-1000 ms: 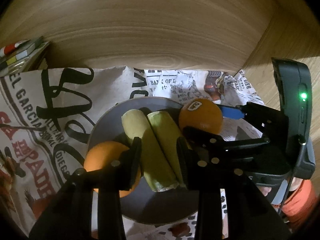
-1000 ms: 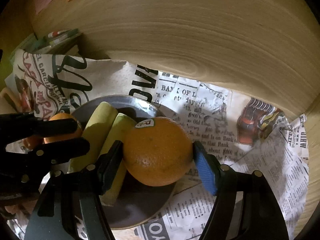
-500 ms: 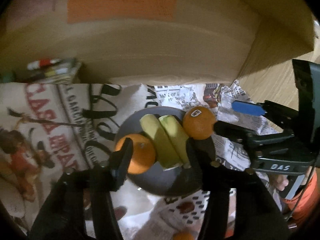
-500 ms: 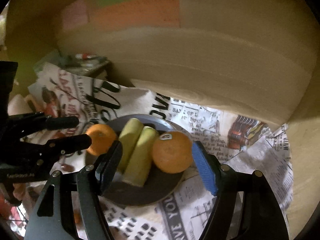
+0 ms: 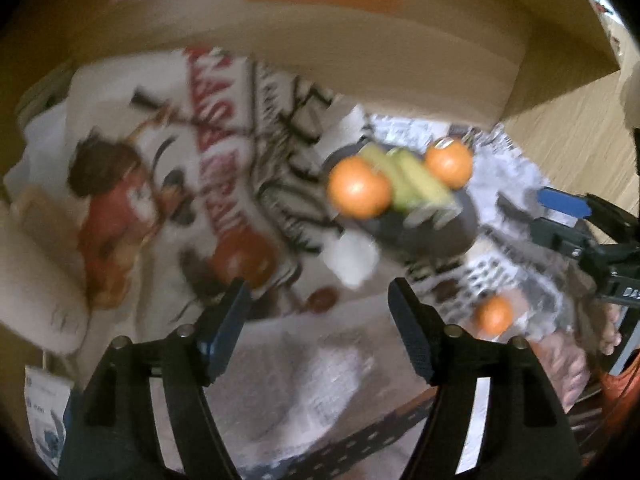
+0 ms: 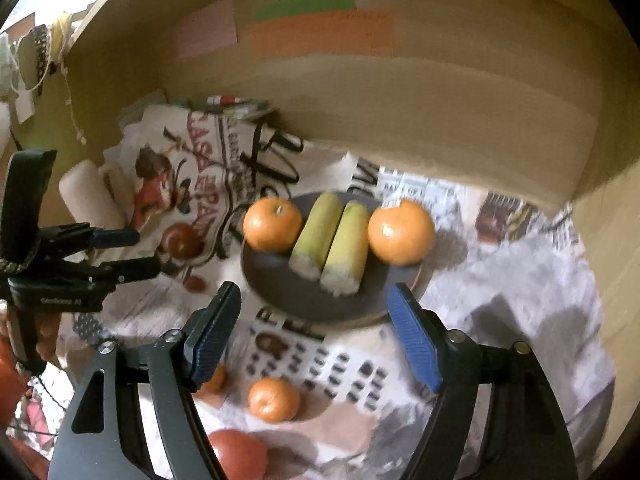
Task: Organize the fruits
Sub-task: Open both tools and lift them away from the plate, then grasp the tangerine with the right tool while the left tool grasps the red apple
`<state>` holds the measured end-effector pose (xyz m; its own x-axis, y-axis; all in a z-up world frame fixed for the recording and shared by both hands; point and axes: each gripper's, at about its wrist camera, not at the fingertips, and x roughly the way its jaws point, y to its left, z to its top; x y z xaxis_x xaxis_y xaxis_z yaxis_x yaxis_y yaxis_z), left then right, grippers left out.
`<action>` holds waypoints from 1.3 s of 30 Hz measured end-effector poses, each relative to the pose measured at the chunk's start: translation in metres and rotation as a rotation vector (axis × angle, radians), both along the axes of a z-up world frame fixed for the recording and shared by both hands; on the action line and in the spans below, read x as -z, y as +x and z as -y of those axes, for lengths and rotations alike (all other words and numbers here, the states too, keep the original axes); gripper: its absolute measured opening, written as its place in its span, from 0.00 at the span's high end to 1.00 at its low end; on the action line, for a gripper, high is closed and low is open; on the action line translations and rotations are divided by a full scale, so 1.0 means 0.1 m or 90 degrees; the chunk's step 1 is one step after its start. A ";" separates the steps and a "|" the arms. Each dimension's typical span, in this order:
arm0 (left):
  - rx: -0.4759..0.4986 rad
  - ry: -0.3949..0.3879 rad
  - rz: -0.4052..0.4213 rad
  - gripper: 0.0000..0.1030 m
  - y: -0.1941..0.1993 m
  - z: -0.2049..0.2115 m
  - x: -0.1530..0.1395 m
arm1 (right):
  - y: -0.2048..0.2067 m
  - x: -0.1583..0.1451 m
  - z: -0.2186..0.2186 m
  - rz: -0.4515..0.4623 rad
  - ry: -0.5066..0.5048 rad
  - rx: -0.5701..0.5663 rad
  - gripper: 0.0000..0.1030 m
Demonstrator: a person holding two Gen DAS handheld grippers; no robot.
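A dark round plate [image 6: 304, 300] on the printed cloth holds two yellow-green corn cobs [image 6: 332, 236] side by side, one orange [image 6: 273, 224] at their left and another orange [image 6: 401, 231] at their right. The plate [image 5: 448, 236] also shows, blurred, in the left wrist view. My right gripper [image 6: 314, 332] is open and empty, pulled back from the plate's near edge. My left gripper [image 5: 320, 332] is open and empty, well back and to the plate's left; it shows in the right wrist view [image 6: 136, 250].
A small orange [image 6: 274, 399], a red fruit [image 6: 238, 454] and a partly hidden orange [image 6: 214, 380] lie on the cloth near me. A dark red fruit [image 6: 182, 240] and a pale rolled cloth [image 6: 90, 196] lie left. Wooden walls [image 6: 400, 100] close the back and right.
My right gripper let go of the right orange on the plate. Both grippers then drew back and up from the plate, and the left view swung left.
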<state>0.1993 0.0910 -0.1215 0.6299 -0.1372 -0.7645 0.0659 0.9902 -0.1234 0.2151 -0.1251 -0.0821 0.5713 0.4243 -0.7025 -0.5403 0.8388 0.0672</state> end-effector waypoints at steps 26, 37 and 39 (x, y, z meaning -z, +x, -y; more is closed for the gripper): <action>0.015 -0.024 -0.081 0.31 0.75 -0.35 0.55 | -0.29 0.64 -0.09 -0.137 -0.024 0.075 0.56; -0.007 -0.038 -0.079 0.53 0.77 -0.43 0.55 | -0.22 0.61 -0.06 -0.135 -0.023 0.061 0.65; -0.010 -0.034 -0.078 0.53 0.75 -0.44 0.54 | -0.20 0.57 -0.01 -0.130 -0.015 0.064 0.65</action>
